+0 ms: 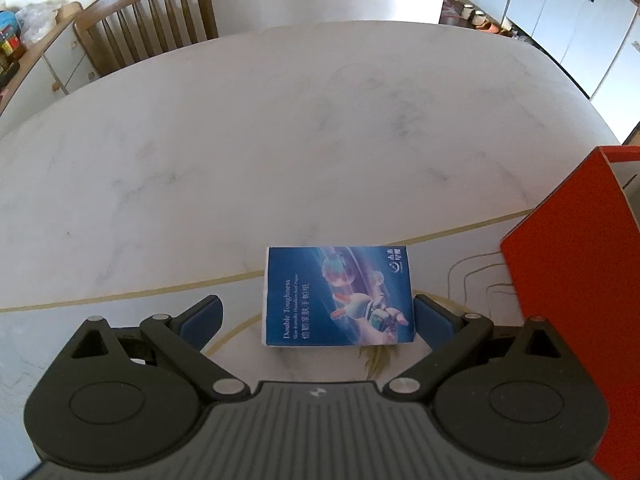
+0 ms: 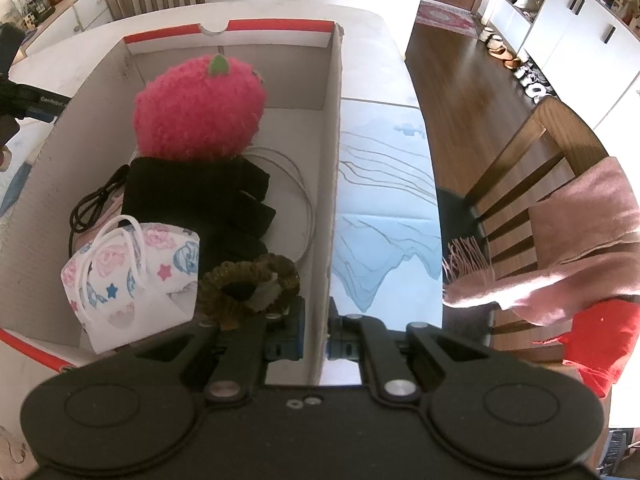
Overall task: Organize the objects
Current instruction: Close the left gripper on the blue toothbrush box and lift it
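A blue tissue pack (image 1: 336,296) lies flat on the marble table (image 1: 280,140). My left gripper (image 1: 316,308) stands wide open around it; the left pad is clear of the pack and the right pad sits close to its edge. The red cardboard box (image 1: 572,272) stands just to the right. In the right wrist view my right gripper (image 2: 318,320) is shut on the box's right wall (image 2: 332,160), one finger inside and one outside. Inside lie a pink plush fruit (image 2: 200,108), black cloth (image 2: 200,200), a patterned face mask (image 2: 132,280), a brown scrunchie (image 2: 248,280) and a black cable (image 2: 96,200).
A wooden chair (image 1: 148,24) stands at the table's far side beside a cabinet (image 1: 44,72). Another chair (image 2: 520,168) draped with a pink scarf (image 2: 568,248) is right of the table edge. A blue patterned mat (image 2: 380,220) lies beside the box.
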Available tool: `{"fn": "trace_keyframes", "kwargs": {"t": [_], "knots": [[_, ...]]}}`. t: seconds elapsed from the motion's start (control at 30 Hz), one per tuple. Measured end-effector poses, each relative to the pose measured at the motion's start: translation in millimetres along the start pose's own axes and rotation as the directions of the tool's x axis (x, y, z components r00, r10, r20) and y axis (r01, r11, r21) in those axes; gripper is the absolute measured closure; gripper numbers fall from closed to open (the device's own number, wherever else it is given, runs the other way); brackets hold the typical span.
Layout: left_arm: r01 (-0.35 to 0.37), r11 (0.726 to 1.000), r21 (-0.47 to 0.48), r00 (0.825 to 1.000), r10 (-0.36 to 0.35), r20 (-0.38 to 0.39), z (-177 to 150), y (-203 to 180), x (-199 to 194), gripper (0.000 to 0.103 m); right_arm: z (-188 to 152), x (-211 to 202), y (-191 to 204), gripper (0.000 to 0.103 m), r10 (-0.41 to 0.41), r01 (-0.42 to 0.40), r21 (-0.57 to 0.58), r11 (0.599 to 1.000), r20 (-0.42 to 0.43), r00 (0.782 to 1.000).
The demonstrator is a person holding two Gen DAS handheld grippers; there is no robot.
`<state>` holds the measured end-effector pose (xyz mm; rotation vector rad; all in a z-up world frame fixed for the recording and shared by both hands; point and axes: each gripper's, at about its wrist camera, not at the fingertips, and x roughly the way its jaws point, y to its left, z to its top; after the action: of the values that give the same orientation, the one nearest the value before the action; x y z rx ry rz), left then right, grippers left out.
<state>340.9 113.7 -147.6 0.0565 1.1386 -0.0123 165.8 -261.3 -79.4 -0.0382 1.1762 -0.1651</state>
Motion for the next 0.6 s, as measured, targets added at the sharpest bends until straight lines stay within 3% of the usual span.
{"fn": "trace_keyframes", "kwargs": {"t": [0.2, 0.33, 0.6], "knots": [[-0.016, 1.000, -0.004, 1.000, 0.016, 0.012, 0, -4, -3, 0.006, 0, 0, 0, 0.095, -0.001, 0.001, 0.000, 1.000, 0.000, 1.000], [-0.014, 1.000, -0.005, 1.000, 0.014, 0.022, -1, -6, -5, 0.027, 0, 0, 0, 0.096, -0.001, 0.001, -0.001, 1.000, 0.001, 1.000], [0.003, 1.000, -0.006, 1.000, -0.003, 0.022, -7, -7, -17, 0.027, 1, -1, -2, 0.100, -0.007, 0.007, -0.001, 1.000, 0.011, 1.000]]}}
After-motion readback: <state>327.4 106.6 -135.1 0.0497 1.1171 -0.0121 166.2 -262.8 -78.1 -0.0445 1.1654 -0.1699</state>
